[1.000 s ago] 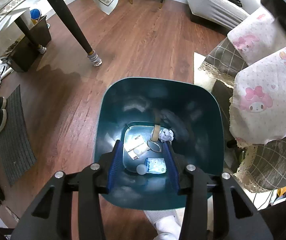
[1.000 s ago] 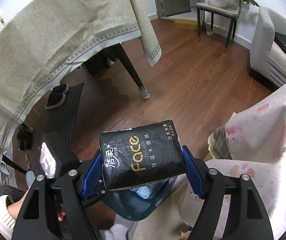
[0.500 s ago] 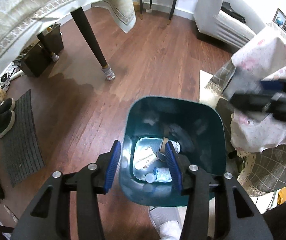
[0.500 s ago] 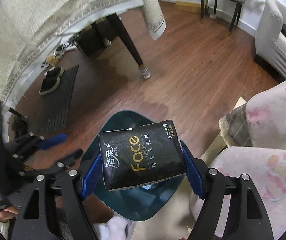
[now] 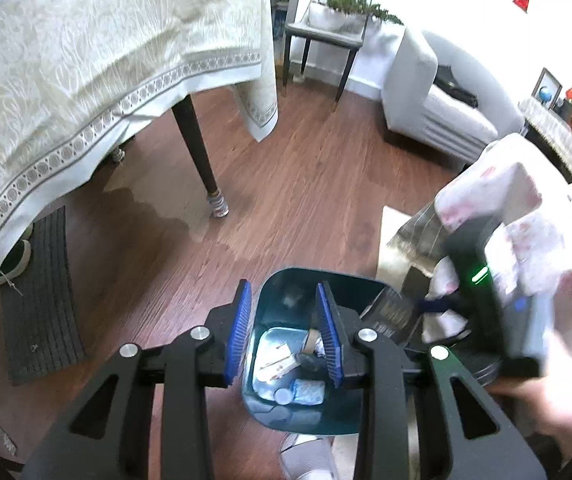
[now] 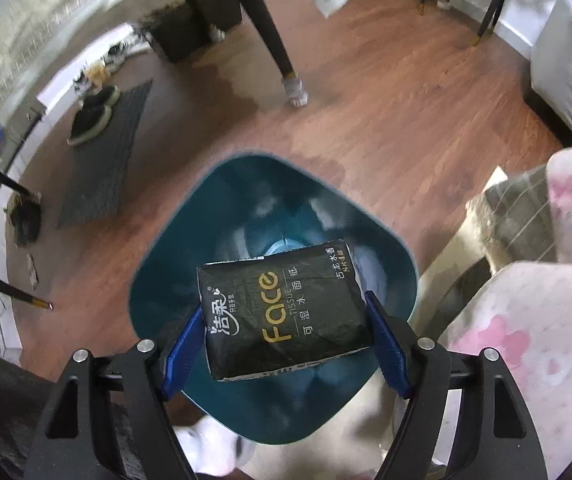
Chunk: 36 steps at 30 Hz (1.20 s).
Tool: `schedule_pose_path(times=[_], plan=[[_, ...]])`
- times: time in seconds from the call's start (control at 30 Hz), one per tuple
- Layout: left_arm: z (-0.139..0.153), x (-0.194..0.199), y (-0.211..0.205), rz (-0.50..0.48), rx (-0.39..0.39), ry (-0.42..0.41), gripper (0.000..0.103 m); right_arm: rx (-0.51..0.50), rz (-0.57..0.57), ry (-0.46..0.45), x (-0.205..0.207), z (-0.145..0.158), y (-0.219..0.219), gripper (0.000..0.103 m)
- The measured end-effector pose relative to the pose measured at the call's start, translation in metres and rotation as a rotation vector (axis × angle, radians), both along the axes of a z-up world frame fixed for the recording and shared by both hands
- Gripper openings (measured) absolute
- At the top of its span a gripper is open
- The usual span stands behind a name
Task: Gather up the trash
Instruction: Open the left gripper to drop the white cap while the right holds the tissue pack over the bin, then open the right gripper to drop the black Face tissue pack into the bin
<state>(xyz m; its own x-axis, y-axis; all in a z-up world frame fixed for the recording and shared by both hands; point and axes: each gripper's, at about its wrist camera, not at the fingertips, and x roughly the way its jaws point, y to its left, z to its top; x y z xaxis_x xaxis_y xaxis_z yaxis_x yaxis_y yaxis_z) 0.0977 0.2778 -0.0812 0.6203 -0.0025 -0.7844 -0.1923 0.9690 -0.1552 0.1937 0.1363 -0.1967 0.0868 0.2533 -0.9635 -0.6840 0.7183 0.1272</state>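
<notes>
A teal trash bin (image 5: 269, 408) stands on the wood floor, with several scraps of paper and wrappers (image 5: 286, 364) at its bottom. My left gripper (image 5: 283, 334) is open and empty, raised above the bin's near left rim. My right gripper (image 6: 283, 336) is shut on a black "Face" tissue pack (image 6: 281, 316) and holds it right over the bin's (image 6: 173, 264) opening. The right gripper and the pack (image 5: 392, 312) also show at the bin's right in the left wrist view.
A table with a cream cloth (image 5: 85, 80) and dark leg (image 5: 201, 160) stands to the left. A pink-patterned covered seat (image 6: 526, 340) is at the right. A dark mat (image 6: 105, 160) with shoes lies far left. A white sofa (image 5: 438, 112) is behind.
My right gripper moved the tissue pack forward over the bin's opening. My left gripper rose and drew back to the left, so the bin looks smaller.
</notes>
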Motion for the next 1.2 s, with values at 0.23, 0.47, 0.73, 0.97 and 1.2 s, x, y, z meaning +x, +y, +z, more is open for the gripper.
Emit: schedule_pose_path(times=[0.23, 0.47, 0.73, 0.97, 1.2], plan=[[0.018, -0.001, -0.005, -0.002, 0.029, -0.035, 0.038, -0.069, 0.039, 0.026, -0.011, -0.027, 0.006, 0.077], [0.044, -0.006, 0.001, 0.008, 0.013, -0.09, 0.038, -0.143, 0.105, 0.039, -0.02, -0.049, 0.014, 0.08], [0.065, -0.011, -0.005, -0.001, 0.025, -0.137, 0.039, -0.15, 0.115, 0.034, -0.022, -0.055, 0.01, 0.08], [0.08, -0.009, -0.01, 0.002, 0.039, -0.169, 0.043, -0.093, 0.122, -0.002, -0.026, -0.033, 0.008, 0.08], [0.095, -0.006, -0.021, -0.009, 0.059, -0.199, 0.05, -0.037, 0.13, -0.052, -0.03, -0.002, 0.003, 0.078]])
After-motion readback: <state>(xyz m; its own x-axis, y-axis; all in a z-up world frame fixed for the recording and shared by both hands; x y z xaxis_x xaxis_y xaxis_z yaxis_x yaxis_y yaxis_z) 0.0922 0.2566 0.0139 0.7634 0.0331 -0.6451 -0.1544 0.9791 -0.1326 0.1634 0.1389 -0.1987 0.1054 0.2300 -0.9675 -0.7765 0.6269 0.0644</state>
